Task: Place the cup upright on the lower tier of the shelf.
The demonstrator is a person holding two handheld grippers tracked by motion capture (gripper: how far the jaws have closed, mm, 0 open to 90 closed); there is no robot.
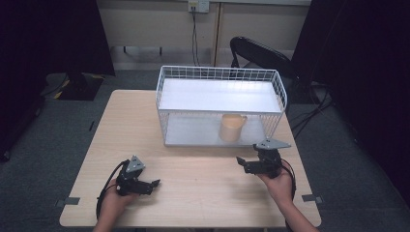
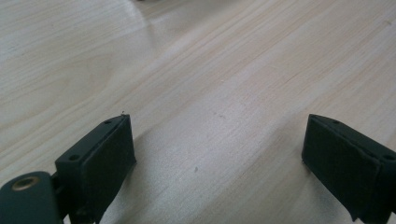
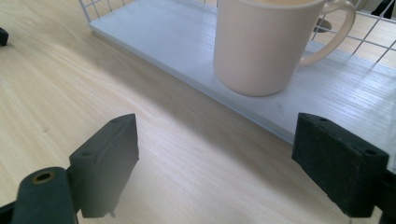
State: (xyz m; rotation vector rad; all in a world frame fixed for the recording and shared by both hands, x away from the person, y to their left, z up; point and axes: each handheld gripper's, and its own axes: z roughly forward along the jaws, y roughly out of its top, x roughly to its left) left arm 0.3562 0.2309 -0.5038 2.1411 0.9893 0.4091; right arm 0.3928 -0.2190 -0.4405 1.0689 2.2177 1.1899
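Note:
A beige mug (image 1: 232,127) stands upright on the lower shelf of a white wire rack (image 1: 220,95) at the back of the wooden table (image 1: 193,193). In the right gripper view the mug (image 3: 261,46) is just ahead and right of centre, its handle to the right, on the white shelf board (image 3: 154,32). My right gripper (image 1: 241,161) (image 3: 217,126) is open and empty, low over the table just before the rack's front edge. Near the table's front left, my left gripper (image 1: 154,184) (image 2: 219,135) is also open, with bare wood between its jaws.
The rack's upper shelf (image 1: 220,96) is bare and roofs over the mug. A black chair (image 1: 261,53) stands behind the table. Dark curtains hang at both sides. Bare tabletop lies between the two hands.

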